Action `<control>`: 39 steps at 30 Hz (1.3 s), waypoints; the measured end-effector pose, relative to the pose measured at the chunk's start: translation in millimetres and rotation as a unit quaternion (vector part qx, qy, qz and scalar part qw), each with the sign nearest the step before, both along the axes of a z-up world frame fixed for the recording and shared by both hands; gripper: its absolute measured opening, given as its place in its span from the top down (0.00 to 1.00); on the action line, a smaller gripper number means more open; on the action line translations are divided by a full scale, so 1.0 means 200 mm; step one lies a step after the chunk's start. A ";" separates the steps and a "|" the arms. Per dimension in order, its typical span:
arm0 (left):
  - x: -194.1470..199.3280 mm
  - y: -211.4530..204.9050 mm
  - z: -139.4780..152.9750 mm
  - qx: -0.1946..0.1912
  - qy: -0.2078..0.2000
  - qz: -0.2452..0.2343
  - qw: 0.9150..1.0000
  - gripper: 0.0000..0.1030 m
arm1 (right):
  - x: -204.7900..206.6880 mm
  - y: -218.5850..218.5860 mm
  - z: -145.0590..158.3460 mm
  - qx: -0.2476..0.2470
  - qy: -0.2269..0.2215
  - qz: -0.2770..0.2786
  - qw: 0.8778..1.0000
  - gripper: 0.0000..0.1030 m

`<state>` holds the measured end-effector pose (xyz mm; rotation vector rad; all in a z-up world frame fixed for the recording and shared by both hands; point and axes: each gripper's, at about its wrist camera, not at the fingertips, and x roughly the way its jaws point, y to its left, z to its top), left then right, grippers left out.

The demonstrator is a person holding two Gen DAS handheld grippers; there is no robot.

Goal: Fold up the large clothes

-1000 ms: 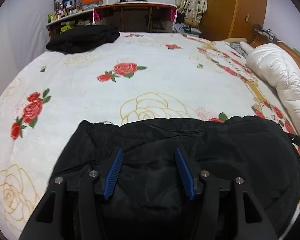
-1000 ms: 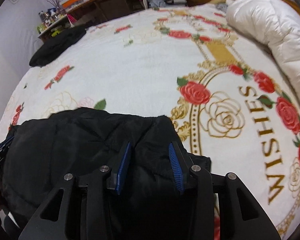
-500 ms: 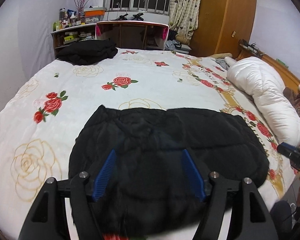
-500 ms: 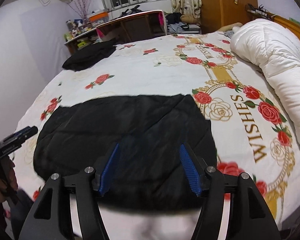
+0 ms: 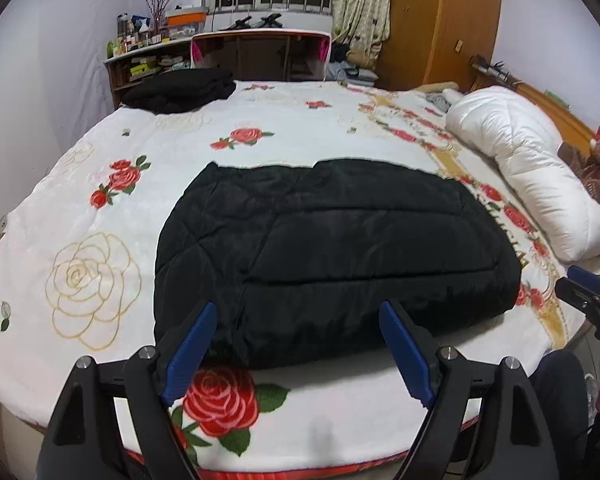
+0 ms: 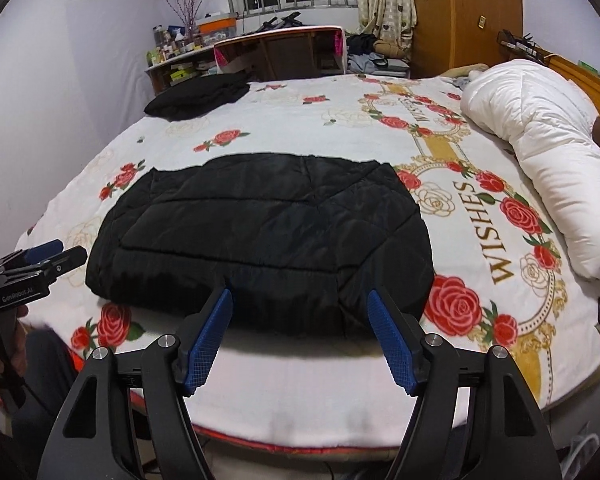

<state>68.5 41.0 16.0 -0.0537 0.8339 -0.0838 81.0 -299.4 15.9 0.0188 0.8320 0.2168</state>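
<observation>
A black quilted garment (image 5: 332,252) lies folded into a flat rectangle on the rose-patterned bedspread (image 5: 284,136), near the bed's front edge. It also shows in the right wrist view (image 6: 268,236). My left gripper (image 5: 298,344) is open and empty, held back just off the garment's near edge. My right gripper (image 6: 300,332) is open and empty, also just short of the near edge. The right gripper shows at the right edge of the left wrist view (image 5: 588,292), and the left gripper at the left edge of the right wrist view (image 6: 36,264).
A second folded black garment (image 5: 180,90) lies at the bed's far left corner. A white duvet (image 5: 532,168) is bundled along the right side. A desk (image 5: 260,56), shelves and a wooden wardrobe (image 5: 444,24) stand beyond the bed.
Both grippers let go of the black garment, opened wider and pulled back and up from the bed. The garment now lies flat and folded.
</observation>
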 end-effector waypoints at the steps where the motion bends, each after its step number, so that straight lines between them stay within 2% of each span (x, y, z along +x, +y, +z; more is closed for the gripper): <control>1: 0.00 0.00 -0.01 -0.001 0.002 0.000 1.000 0.18 | 0.00 0.00 -0.01 0.000 0.003 0.000 1.000 0.32; 16: -0.02 0.02 -0.03 -0.040 0.016 0.005 0.999 0.18 | -0.02 0.02 -0.04 -0.003 0.009 0.010 1.000 0.32; 25: -0.04 0.00 -0.02 -0.013 0.015 0.015 1.000 0.18 | -0.04 0.02 -0.04 -0.006 0.008 0.015 1.000 0.32; 39: -0.04 0.01 -0.03 -0.031 0.022 0.015 0.999 0.18 | -0.03 0.04 -0.05 -0.006 0.014 0.015 1.000 0.31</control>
